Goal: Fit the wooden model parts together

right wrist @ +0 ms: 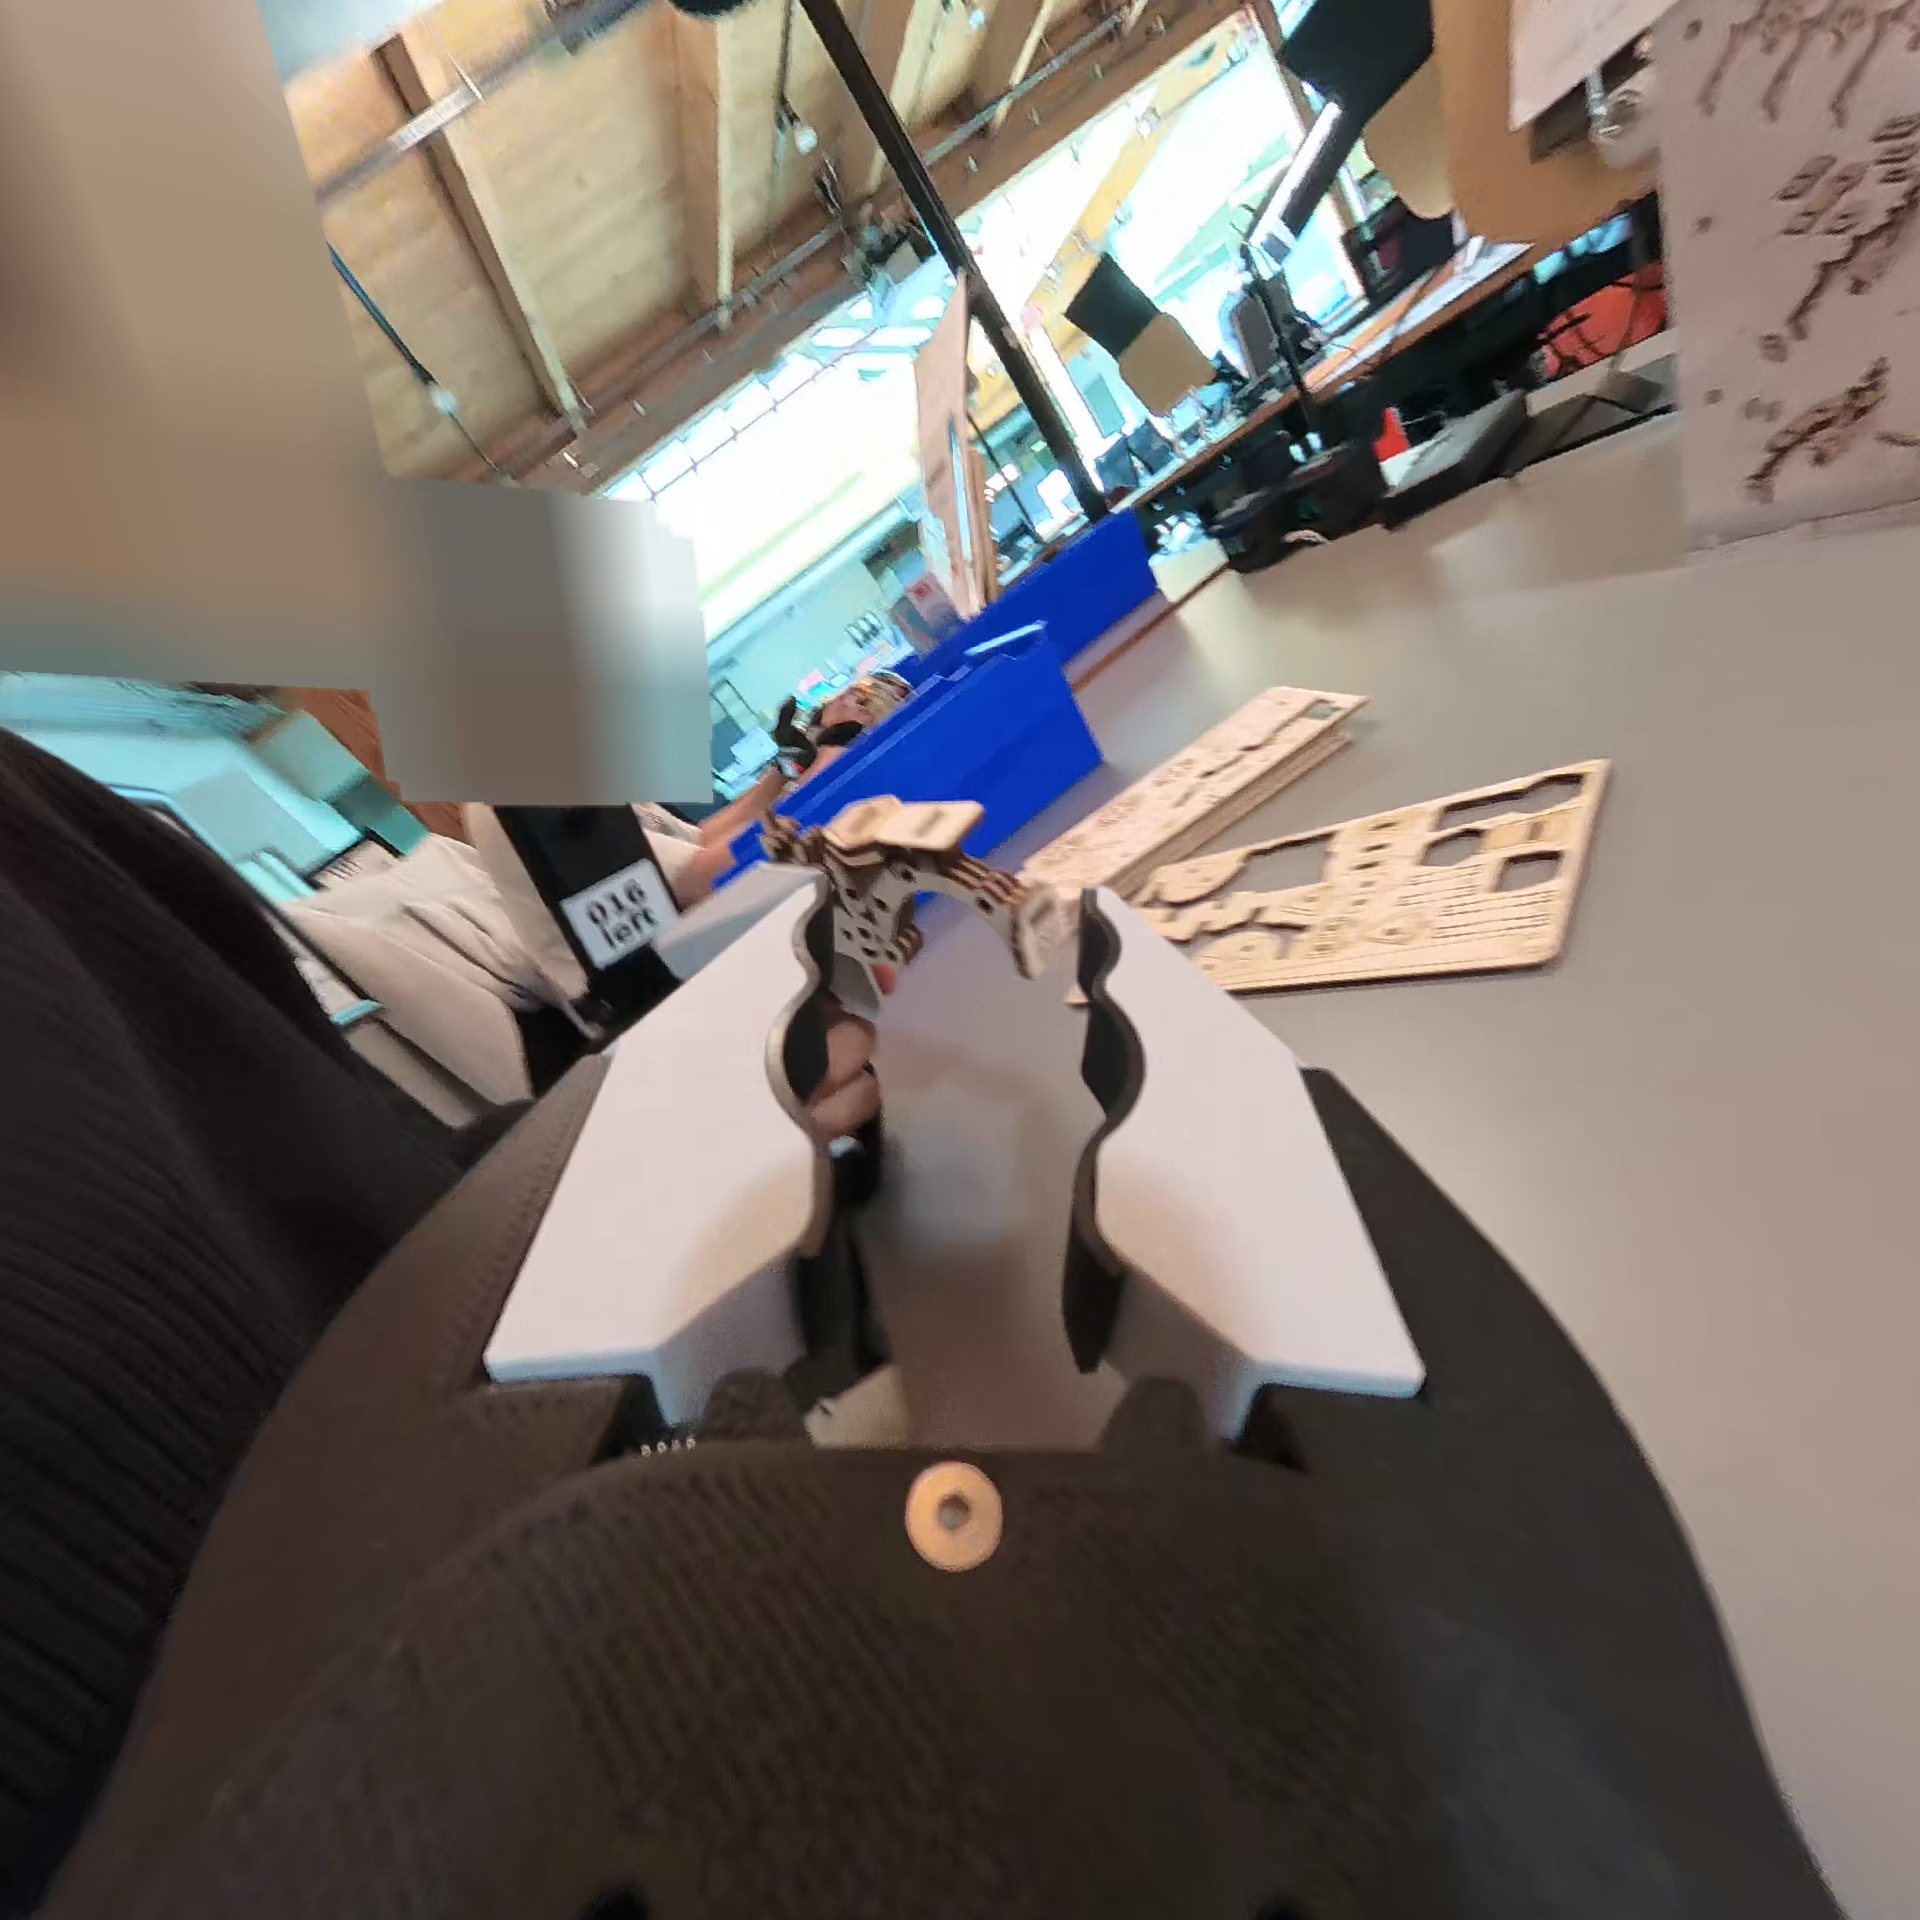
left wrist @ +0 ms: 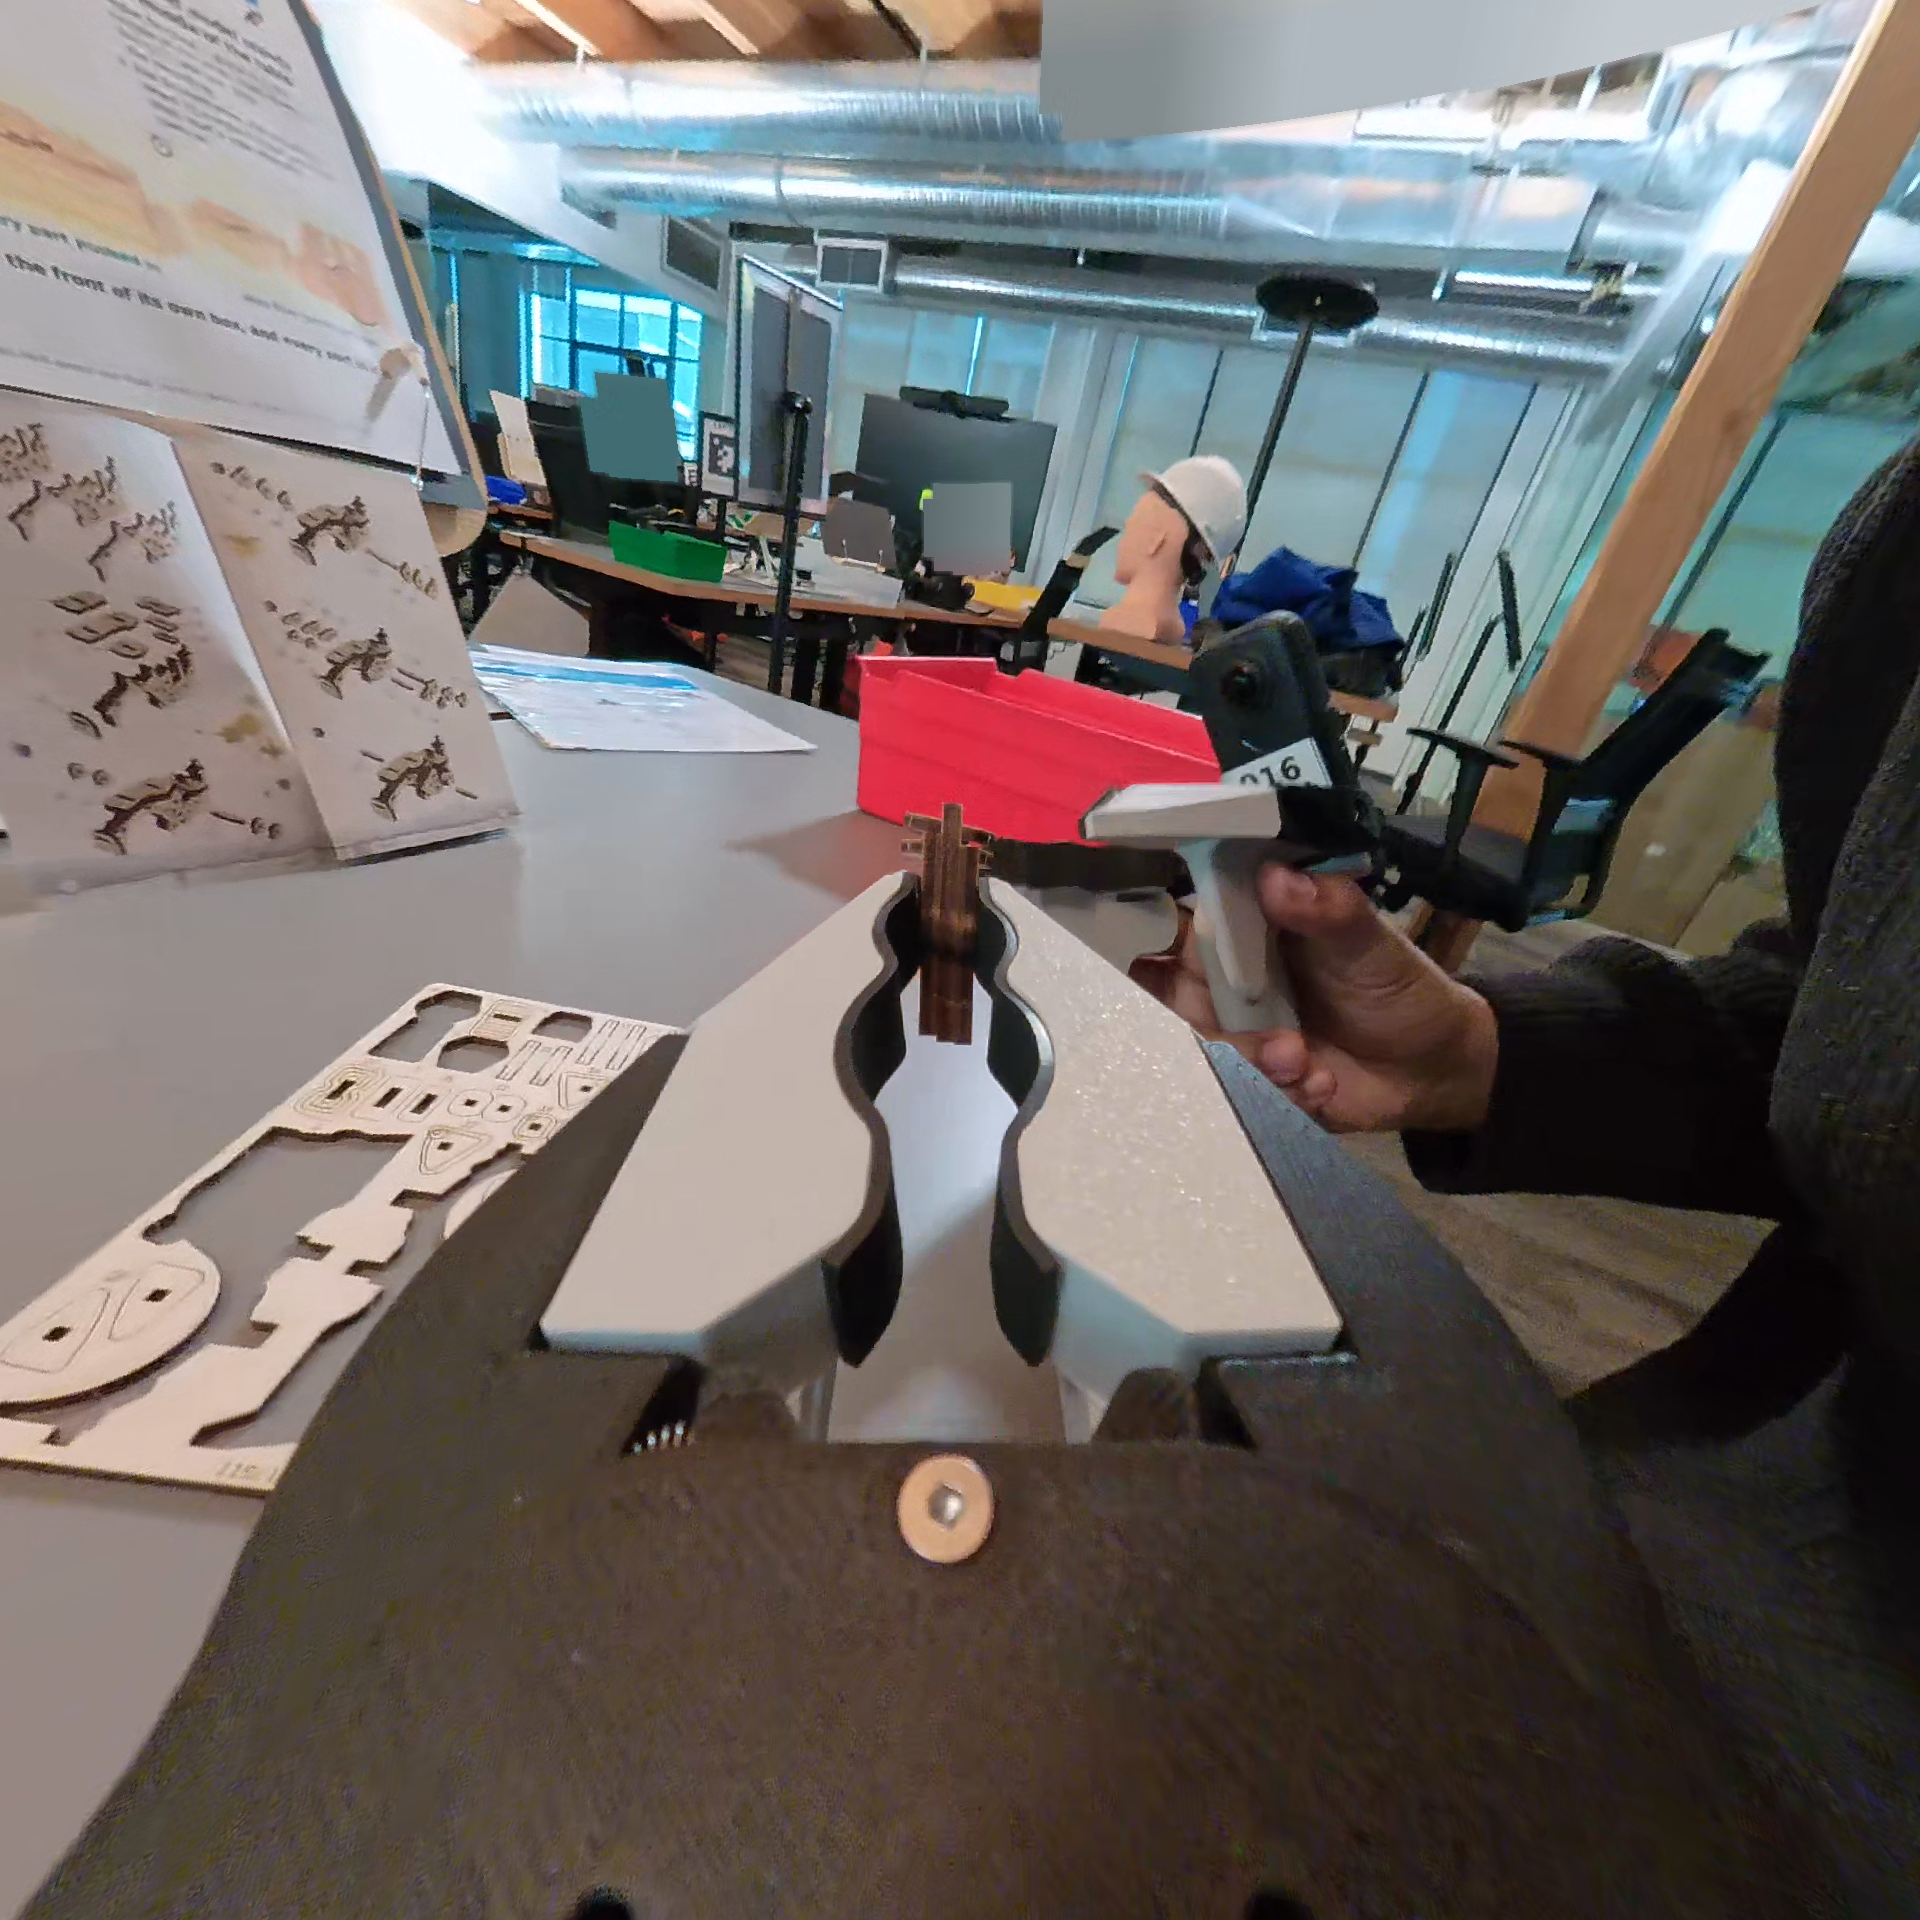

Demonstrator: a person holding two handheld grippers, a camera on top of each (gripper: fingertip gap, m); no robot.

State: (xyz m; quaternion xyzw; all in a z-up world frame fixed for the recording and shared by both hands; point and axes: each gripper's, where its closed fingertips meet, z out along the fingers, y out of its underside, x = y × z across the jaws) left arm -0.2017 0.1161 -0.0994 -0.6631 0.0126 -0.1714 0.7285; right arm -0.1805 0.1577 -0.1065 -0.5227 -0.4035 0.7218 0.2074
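My left gripper [left wrist: 948,894] is shut on a small wooden model assembly [left wrist: 948,914], seen edge-on and upright between its tips, above the grey table [left wrist: 582,914]. My right gripper [right wrist: 956,904] is open with a wide gap. The same assembly [right wrist: 894,883], with a curved arm and a flat top piece, sits just beyond its tips, close to the left finger [right wrist: 727,1091]. I cannot tell if they touch. In the left wrist view the right gripper [left wrist: 1112,821] is held by a hand [left wrist: 1351,997] just right of the assembly.
A punched wooden parts sheet [left wrist: 312,1174] lies on the table at the left, with an open instruction booklet [left wrist: 239,644] behind it and a red bin [left wrist: 1018,738] farther back. The right wrist view shows more sheets [right wrist: 1351,883], a blue bin [right wrist: 966,717] and the table [right wrist: 1558,1143]. The gap from one gripper's tips to the other's is roughly 6 centimetres.
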